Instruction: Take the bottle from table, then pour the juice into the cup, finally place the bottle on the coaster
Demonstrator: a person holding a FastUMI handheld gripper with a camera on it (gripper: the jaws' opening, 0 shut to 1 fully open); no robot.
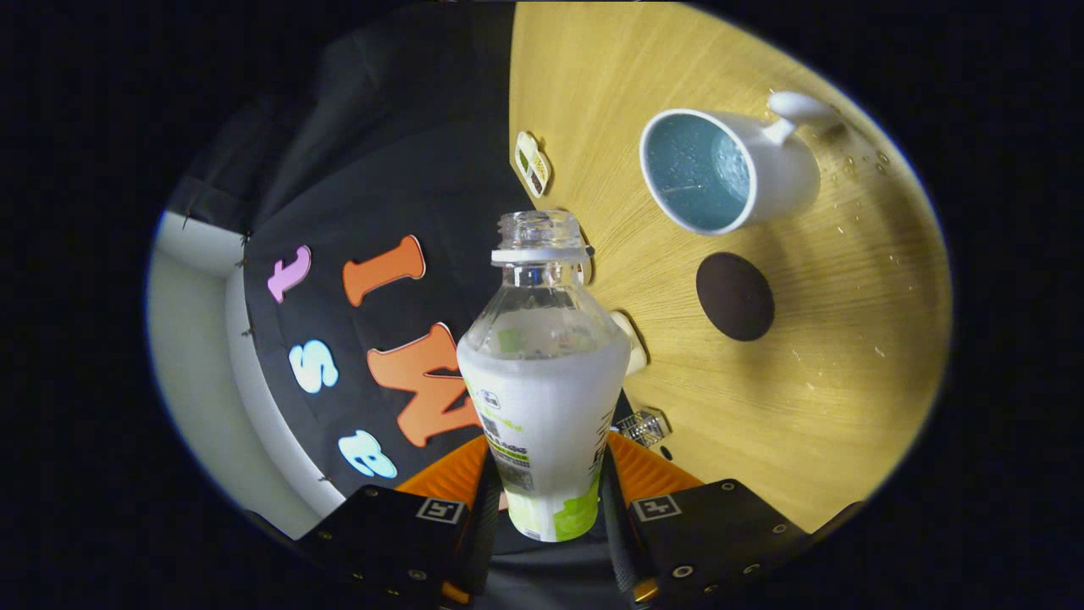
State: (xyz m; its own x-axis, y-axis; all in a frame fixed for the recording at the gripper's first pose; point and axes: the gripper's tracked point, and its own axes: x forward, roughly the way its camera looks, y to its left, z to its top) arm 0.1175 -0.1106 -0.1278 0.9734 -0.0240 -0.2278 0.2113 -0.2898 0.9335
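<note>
The one camera rides on the gripper (546, 500), looking forward along its jaws, which press both sides of the bottle (542, 381) close ahead. It is rolled sideways: the table (847, 381) stands upright beyond.

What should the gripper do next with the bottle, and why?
Probably carry the bottle, clamped between the gripper fingers, over to the coaster. Its cap is off, the cup seems to hold liquid already, and the coaster is bare.

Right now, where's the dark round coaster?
In the gripper view the dark round coaster lies on the wooden table, beside the white mug, beyond the clear bottle clamped between the fingers.
</note>
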